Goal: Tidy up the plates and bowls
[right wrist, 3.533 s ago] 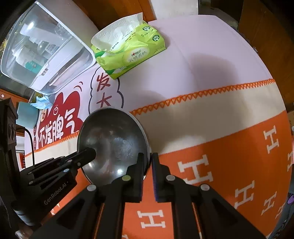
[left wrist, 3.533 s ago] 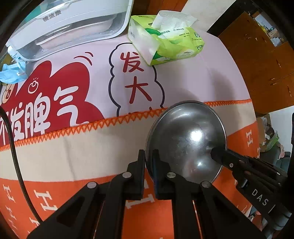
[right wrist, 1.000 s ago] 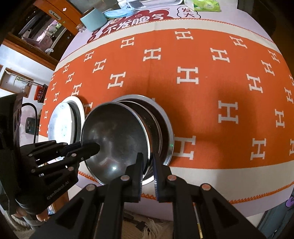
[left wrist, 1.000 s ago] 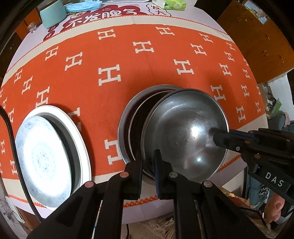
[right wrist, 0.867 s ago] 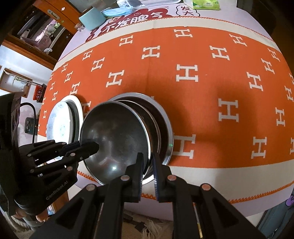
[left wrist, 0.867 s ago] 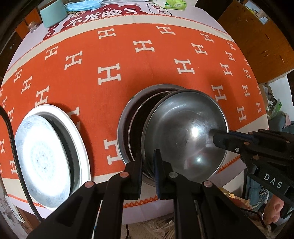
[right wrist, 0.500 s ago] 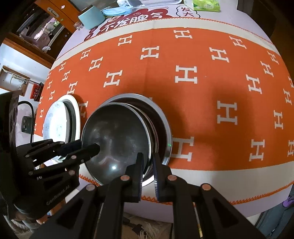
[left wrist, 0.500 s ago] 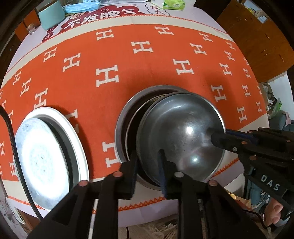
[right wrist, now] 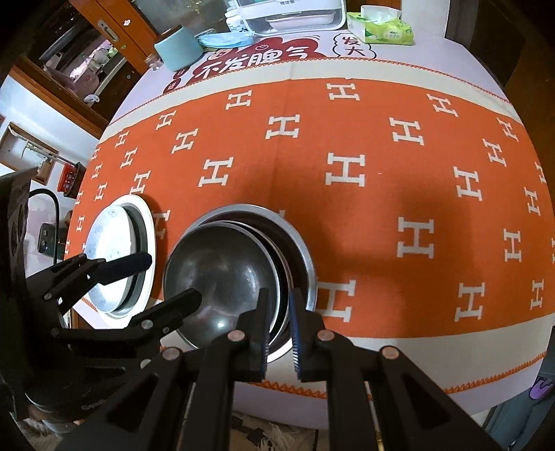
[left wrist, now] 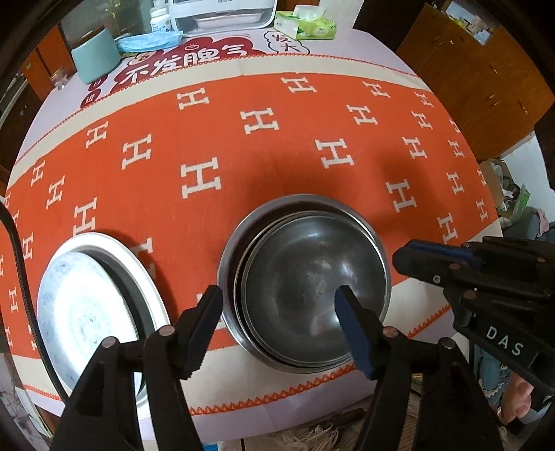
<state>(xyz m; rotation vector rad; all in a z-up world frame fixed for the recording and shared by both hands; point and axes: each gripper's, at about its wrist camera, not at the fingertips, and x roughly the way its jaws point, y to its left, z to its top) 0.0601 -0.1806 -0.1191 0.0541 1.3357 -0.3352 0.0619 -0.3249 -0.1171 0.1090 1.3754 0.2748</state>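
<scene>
A steel bowl point(left wrist: 305, 277) point(right wrist: 222, 277) sits nested on top of a stack of larger steel bowls point(left wrist: 277, 205) point(right wrist: 302, 249) near the table's front edge. My left gripper point(left wrist: 277, 305) point(right wrist: 163, 281) hangs over the stack's left side with its jaws opening. The bowls' left rims lie between its fingers, untouched by the pads. My right gripper point(right wrist: 278, 312) point(left wrist: 399, 257) is shut on the top bowl's right rim. Left of the bowls lies a white plate with a pale blue pattern point(left wrist: 83, 312) point(right wrist: 107, 256), resting in a wider white plate.
The orange cloth point(left wrist: 263, 121) with white H marks covers the table. At the far edge stand a teal cup point(left wrist: 95, 57), a blue mask point(left wrist: 149, 40), a white appliance point(left wrist: 222, 12) and a green tissue pack point(left wrist: 305, 26). A black cable point(left wrist: 20, 263) runs at the left.
My left gripper's jaws have spread apart and let go of the steel bowl's rim. The bowl has sunk level into the stack. The right gripper keeps its hold.
</scene>
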